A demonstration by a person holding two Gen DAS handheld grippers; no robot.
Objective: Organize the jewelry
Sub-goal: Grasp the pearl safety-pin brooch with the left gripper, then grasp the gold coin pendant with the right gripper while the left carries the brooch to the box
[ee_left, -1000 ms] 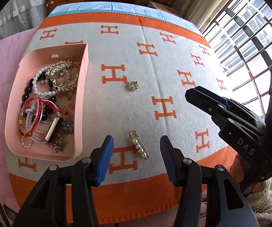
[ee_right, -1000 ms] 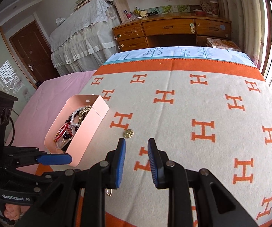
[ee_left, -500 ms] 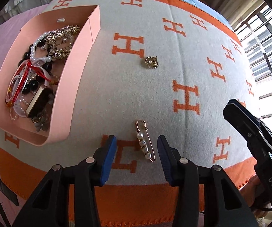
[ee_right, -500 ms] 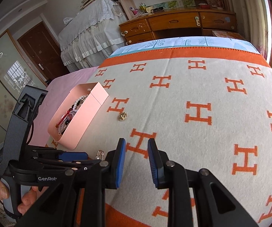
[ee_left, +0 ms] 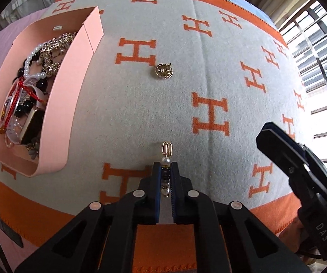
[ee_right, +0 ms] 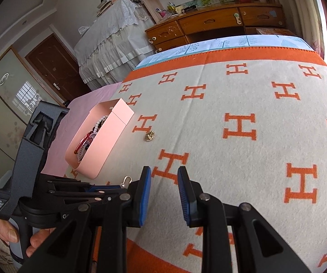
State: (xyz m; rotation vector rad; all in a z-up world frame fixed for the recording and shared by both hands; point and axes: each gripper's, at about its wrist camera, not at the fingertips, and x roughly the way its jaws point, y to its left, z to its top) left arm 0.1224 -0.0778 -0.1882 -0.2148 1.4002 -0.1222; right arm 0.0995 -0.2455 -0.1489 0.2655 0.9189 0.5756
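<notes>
1. The left gripper (ee_left: 165, 177) is sitting at the bottom centre of the left wrist view, its blue-padded fingers (ee_left: 156, 182) closing tightly on the pearl pin (ee_left: 166, 166), whose gold clasp end is sticking out above the fingertips
2. In the right wrist view, that clasp (ee_right: 127, 180) is poking out at lower left, just past the left gripper's black frame
3. The right gripper (ee_right: 164, 195) is hanging at the bottom centre of its own view with its jaws standing apart and nothing between them; in the left wrist view it is showing at the right edge (ee_left: 300, 173)
4. The gold brooch (ee_left: 164, 70) is lying alone on the blanket (ee_left: 231, 72) in the upper middle of the left wrist view, near an orange H, well apart from both grippers
5. The pink box (ee_left: 72, 86) is resting on the blanket at the left of the frame, holding a pile of jewelry: a pearl bracelet (ee_left: 30, 56), black beads (ee_left: 41, 83), a gold chain piece (ee_left: 54, 50) and a red cord bracelet (ee_left: 15, 100)
6. A wooden dresser (ee_right: 213, 26) is standing at the top of the right wrist view
</notes>
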